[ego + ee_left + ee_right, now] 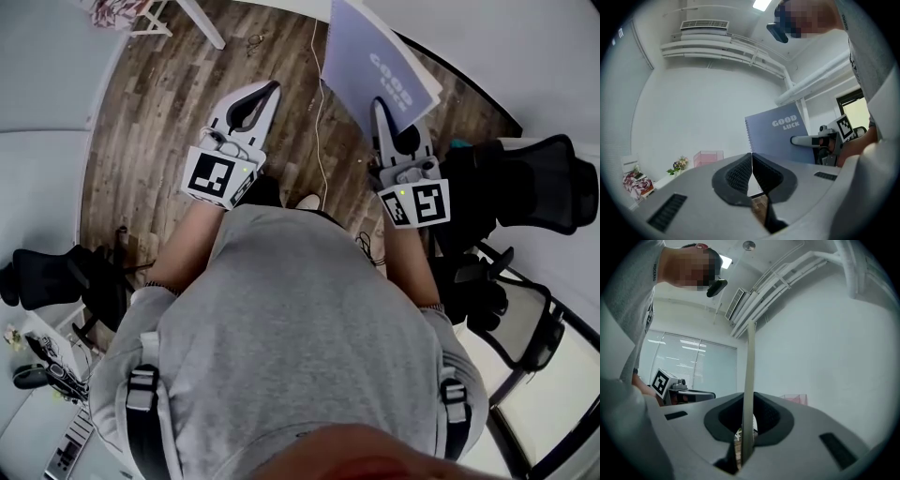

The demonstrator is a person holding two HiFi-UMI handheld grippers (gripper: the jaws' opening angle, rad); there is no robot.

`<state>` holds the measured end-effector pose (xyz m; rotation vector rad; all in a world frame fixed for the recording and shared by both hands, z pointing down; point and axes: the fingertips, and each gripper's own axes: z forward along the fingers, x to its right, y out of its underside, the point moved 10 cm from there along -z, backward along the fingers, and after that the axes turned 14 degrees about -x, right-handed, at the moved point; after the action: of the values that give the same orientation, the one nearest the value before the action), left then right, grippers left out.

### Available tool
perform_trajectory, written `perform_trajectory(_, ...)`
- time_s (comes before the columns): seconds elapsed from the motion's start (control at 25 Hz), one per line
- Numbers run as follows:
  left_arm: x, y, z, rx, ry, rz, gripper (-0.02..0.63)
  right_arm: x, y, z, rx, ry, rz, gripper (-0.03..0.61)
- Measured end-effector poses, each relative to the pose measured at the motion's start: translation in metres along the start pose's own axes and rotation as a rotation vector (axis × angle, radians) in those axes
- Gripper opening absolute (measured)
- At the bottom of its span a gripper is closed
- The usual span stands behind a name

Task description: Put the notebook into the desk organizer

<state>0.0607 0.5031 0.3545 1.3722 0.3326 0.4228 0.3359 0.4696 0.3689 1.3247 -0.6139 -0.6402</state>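
Note:
A lavender spiral notebook [373, 58] lettered "GOOD LUCK" is held up in the air by my right gripper [382, 105], whose jaws are shut on its lower edge. In the right gripper view the notebook [750, 380] shows edge-on, rising straight up from between the pads. The left gripper view shows its cover [777, 133] with the right gripper [794, 140] clamped on it. My left gripper [270, 88] points forward at the left, shut and empty, apart from the notebook. A pink clear desk organizer [708, 158] stands far off on a white surface, also visible as the organizer [794, 399] in the right gripper view.
Wood floor [169, 103] lies below me. A black office chair [534, 187] stands at my right and another chair [56, 277] at my left. A white desk with clutter [42, 375] is at lower left. A cable [319, 112] trails on the floor. Flowers [678, 165] sit near the organizer.

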Motion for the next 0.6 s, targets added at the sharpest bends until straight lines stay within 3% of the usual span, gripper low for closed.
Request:
perform_trajectory(0.28,-0.059,0.005,0.036,-0.003,0.005,-0.018,0.023,0.015,-0.003,0.065,-0.022,-0.003,-0.004,0.038)
perform_trajectory(0.6,-0.159,-0.007,0.084,0.004,0.047,-0.015,0.023,0.029,-0.029,0.168,-0.035,0.019,0.006,0.038)
